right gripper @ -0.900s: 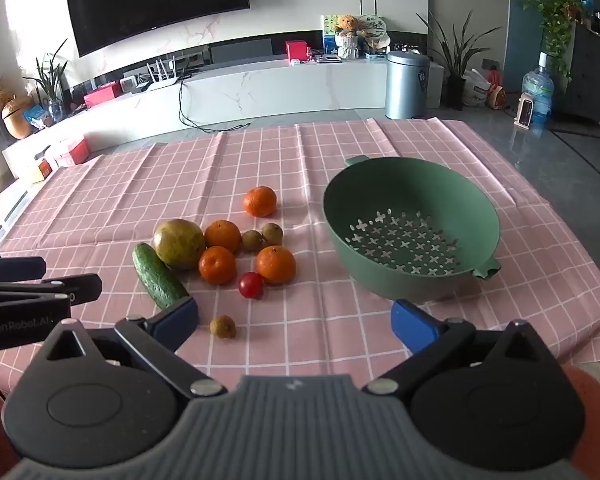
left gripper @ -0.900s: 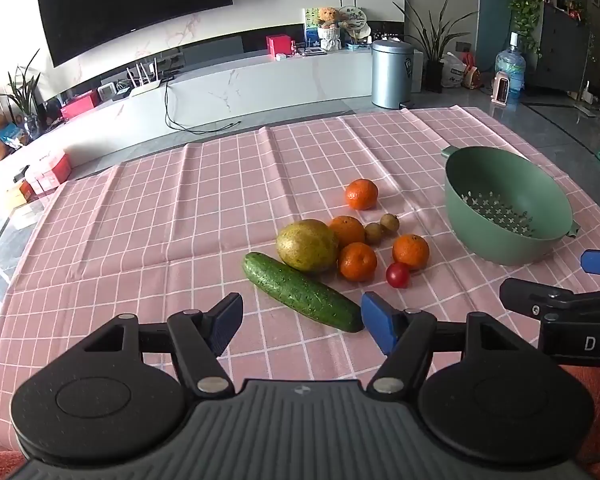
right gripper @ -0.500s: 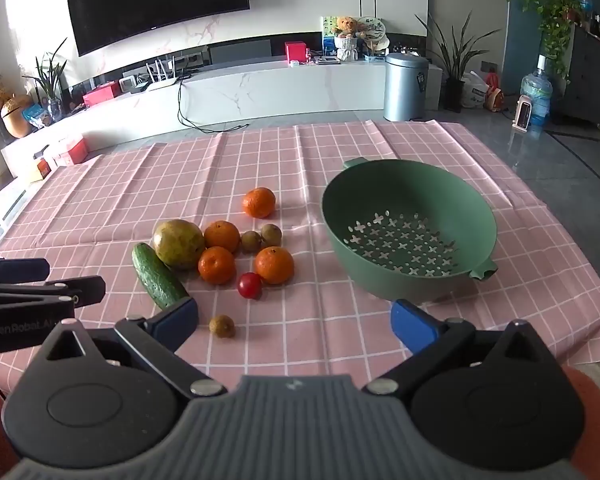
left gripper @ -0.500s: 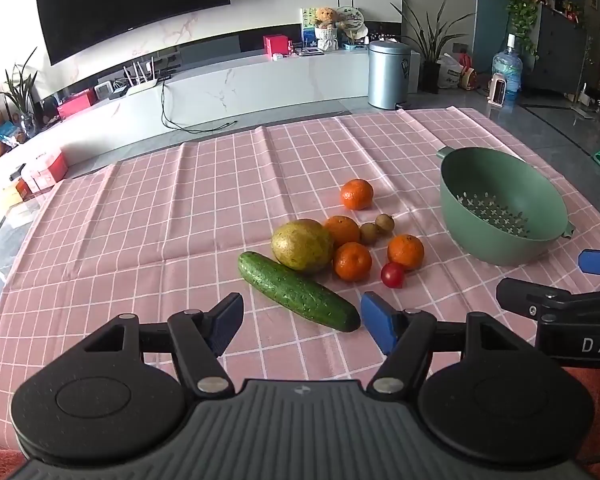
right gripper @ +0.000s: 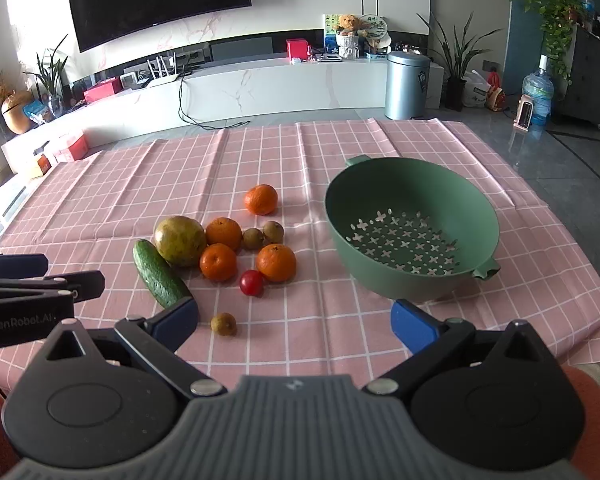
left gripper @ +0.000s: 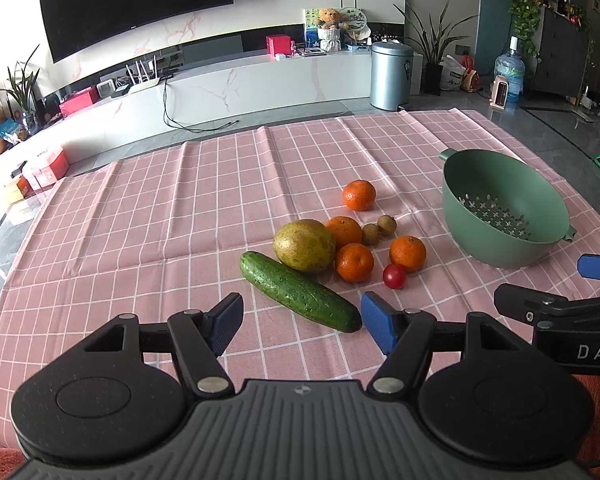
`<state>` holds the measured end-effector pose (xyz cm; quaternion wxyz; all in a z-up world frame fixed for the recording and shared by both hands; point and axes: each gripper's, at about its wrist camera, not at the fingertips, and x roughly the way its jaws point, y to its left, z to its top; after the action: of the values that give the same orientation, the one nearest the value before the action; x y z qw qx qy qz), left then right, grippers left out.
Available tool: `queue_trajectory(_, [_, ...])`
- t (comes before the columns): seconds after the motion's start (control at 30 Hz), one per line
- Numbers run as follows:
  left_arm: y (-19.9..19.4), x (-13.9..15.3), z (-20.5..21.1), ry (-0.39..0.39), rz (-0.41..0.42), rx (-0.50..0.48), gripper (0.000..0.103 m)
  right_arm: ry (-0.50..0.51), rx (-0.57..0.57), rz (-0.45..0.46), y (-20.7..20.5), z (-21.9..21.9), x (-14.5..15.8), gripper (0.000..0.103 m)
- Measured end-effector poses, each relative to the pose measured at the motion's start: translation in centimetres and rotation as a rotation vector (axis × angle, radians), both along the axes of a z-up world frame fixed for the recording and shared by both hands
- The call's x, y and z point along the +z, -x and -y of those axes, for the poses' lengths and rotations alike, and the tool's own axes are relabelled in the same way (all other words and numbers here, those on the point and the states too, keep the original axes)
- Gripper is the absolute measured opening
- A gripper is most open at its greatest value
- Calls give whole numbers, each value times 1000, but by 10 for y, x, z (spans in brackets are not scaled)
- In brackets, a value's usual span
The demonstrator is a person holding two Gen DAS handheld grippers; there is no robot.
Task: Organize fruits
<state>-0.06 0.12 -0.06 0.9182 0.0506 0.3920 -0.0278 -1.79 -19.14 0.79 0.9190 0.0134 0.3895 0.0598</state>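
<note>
1. Overall, little change is noted across the last second: in the left view the produce sits slightly lower and further left than before, so the left gripper [left gripper: 302,318] is judged to have drifted a little; nothing on the cloth [left gripper: 148,216] has been displaced.
2. Both claws are held wide and empty. The right gripper [right gripper: 294,318] hovers over the near cloth edge, between the fruit and the colander [right gripper: 412,220].
3. Meaning for the task: no fruit has been gripped or moved, the colander holds nothing, and sorting is judged not yet begun.
4. Fruit position: the pile lies mid-cloth, left of the colander and apart from it. One mandarin [right gripper: 261,199] sits alone behind the pile; one small brown fruit [right gripper: 223,323] lies alone near the right gripper.
5. Shapes and surfaces:
   - cucumber [left gripper: 298,291]: long, dark green, pimpled skin, lying diagonally, just beside the pear [left gripper: 305,245], contact not resolved.
   - pear: rounded, yellow-green, matt, speckled.
   - mandarins: round, glossy, dimpled.
   - tomato [left gripper: 394,276]: small, smooth, shiny red.
   - colander: smooth green plastic, cross-shaped holes, two lugs.
   - cloth: pink check, creased in ridges.
</note>
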Motion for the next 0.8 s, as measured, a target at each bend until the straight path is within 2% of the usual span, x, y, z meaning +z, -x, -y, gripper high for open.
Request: queue_trajectory(0.8, [0, -2, 1, 8, -5, -3, 79, 6, 3, -20, -7, -8, -6, 99])
